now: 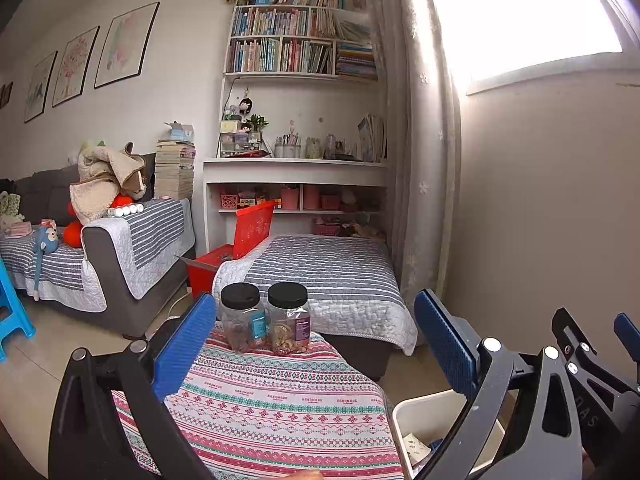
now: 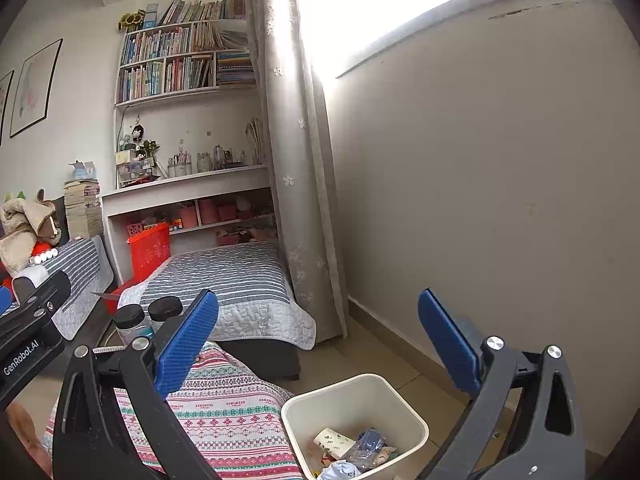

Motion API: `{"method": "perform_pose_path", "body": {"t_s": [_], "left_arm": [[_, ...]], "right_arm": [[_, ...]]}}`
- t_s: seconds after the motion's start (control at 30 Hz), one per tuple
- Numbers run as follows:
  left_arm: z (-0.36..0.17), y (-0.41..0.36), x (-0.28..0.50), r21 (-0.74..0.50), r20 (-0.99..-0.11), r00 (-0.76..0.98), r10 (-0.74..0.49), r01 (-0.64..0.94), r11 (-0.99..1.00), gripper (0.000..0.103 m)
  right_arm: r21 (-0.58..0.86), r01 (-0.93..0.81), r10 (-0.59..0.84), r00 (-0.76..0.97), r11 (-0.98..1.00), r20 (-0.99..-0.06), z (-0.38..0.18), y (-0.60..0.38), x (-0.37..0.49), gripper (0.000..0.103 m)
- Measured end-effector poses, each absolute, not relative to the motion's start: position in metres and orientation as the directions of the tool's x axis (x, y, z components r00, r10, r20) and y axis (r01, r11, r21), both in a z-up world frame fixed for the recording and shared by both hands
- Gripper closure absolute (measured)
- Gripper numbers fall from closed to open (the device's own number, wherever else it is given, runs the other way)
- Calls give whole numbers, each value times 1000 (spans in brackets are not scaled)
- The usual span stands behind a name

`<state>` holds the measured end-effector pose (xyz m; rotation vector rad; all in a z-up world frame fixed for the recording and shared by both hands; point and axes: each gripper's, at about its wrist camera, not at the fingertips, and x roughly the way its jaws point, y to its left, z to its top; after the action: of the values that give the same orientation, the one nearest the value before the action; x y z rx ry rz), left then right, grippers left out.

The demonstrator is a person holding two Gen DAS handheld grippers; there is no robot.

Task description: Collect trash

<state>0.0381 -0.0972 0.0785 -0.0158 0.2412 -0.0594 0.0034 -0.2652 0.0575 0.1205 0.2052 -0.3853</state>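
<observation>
A cream trash bin (image 2: 416, 420) stands on the floor right of the table and holds several pieces of trash (image 2: 352, 450), among them a paper cup and crumpled wrappers. Its rim also shows in the left wrist view (image 1: 404, 412). My left gripper (image 1: 320, 344) is open and empty above the table with the patterned cloth (image 1: 280, 412). My right gripper (image 2: 320, 348) is open and empty, raised above the bin. The right gripper's body (image 1: 592, 360) shows at the right edge of the left wrist view.
Two clear jars with black lids (image 1: 266, 320) stand at the table's far edge. A grey ottoman with a striped quilt (image 1: 320, 276) lies beyond. A red basket (image 1: 240, 244), a sofa (image 1: 120, 248), a blue stool (image 1: 12, 312), shelves and a curtain (image 2: 304, 200) surround it.
</observation>
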Motion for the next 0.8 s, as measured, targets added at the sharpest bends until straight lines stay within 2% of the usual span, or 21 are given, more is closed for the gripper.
{"method": "perform_pose_path", "body": {"t_s": [0.37,0.47,0.53,0.6,0.7,0.8], "left_arm": [[79,-99,38,-19,-227,972,-65,62,998,7],[78,-100,36,-12,-214,974,-75,74,997,10],[77,-102,36,-6,-215,973,-90,90,996,20],[76,-102,36,-21,-223,969,-107,105,994,21],[77,-102,36,-25,-223,969,-103,100,995,20],[79,-102,36,-25,-221,971,-87,83,996,7]], "right_arm": [[76,386,-360,903,919,-234,53,-264,5,7],[76,388,-361,902,919,-238,53,-262,5,7],[77,389,-361,901,918,-239,53,-262,5,7],[76,389,-362,901,918,-238,53,-263,5,7],[78,389,-362,901,918,-237,53,-263,5,7],[83,394,-366,900,916,-237,54,-263,6,7]]}}
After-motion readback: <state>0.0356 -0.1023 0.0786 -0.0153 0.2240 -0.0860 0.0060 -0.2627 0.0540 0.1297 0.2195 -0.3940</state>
